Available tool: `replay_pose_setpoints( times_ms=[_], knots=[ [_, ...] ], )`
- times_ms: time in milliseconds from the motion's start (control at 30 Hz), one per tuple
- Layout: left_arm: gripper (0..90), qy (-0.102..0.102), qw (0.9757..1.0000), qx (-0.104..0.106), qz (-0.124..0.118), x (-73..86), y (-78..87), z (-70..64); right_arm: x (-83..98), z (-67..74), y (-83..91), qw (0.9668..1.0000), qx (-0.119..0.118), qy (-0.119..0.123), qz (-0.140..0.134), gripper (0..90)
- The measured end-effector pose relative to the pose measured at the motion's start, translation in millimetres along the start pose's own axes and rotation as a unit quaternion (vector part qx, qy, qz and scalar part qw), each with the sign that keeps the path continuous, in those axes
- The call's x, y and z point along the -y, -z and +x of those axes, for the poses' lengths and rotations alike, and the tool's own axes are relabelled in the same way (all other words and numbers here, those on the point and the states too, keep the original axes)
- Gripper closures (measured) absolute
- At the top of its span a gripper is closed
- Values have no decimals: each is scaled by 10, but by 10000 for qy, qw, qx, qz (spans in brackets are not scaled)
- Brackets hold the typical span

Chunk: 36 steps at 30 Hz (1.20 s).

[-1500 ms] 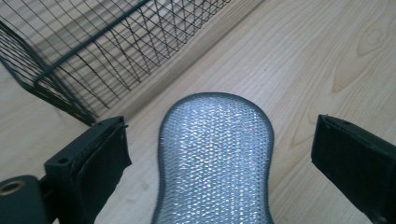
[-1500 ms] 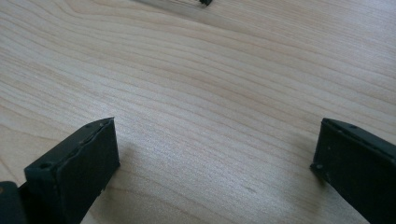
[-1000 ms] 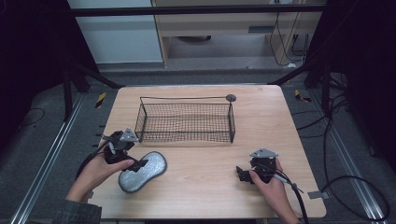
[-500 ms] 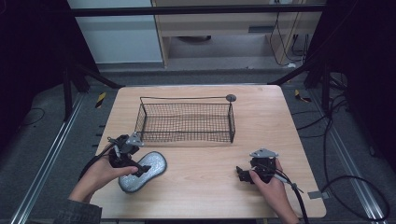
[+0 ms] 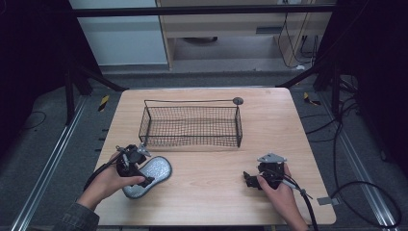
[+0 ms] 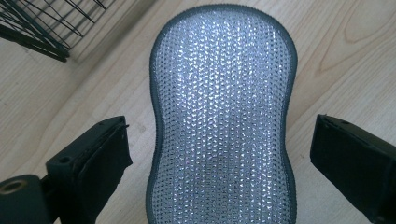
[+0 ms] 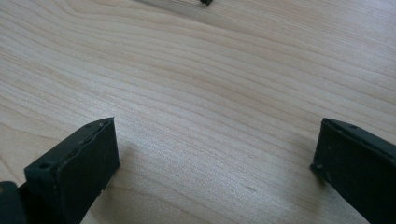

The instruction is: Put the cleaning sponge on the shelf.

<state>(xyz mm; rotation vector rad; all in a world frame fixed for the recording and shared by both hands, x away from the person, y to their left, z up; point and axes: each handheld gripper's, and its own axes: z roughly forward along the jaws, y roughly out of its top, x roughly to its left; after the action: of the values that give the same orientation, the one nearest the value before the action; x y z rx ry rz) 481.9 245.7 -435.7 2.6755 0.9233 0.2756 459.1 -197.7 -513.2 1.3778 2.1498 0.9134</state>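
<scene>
From above, my left claw (image 5: 139, 177) hangs over the near end of the scrubbing sponge (image 5: 153, 169), which lies flat on the table (image 5: 211, 192) near its front left corner, just in front of the wire basket (image 5: 190, 126) and apart from it. My right claw (image 5: 250, 179) rests low over bare wood toward the front right, well away from the sponge. Looking along my left claw, the sponge (image 6: 223, 116) runs lengthwise between my two jaws, its narrow waist level with them; both jaws stand released, with a strip of wood showing on each side, so nothing is pinched yet. A corner of the basket (image 6: 37, 23) sits at the upper left. The sponge has a glittery woven cover and a grey stitched edge; I judge it light, soft and springy, likely to squash under my pads rather than slide, and not at all fragile. The waist looks like the best place to take hold, since it is the narrowest part and the flared ends should keep it from slipping out lengthwise. Looking along my right claw (image 7: 212, 158), the jaws stand wide apart and empty over plain wood grain.
</scene>
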Motion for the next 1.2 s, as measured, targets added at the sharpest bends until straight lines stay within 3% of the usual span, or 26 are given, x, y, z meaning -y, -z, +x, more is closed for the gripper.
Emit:
replay_pose_setpoints(
  times_ms=[200,400,633,933,1200],
  knots=[
    [41,96,9998,70,163,10,-117,27,0,0,0,10000,0,-1,-1,4],
    [39,31,9994,69,329,-32,-188,-4,2,0,2,10000,-4,8,-2,4],
    [39,109,9995,30,281,-39,-248,2,-1,0,1,10000,-10,11,14,4],
    [36,129,9992,34,390,-18,-301,-5,-2,-4,2,10000,-26,23,20,4],
    [34,185,9988,127,438,-21,-347,26,-2,-6,3,10000,-40,35,24,4]
  ],
)
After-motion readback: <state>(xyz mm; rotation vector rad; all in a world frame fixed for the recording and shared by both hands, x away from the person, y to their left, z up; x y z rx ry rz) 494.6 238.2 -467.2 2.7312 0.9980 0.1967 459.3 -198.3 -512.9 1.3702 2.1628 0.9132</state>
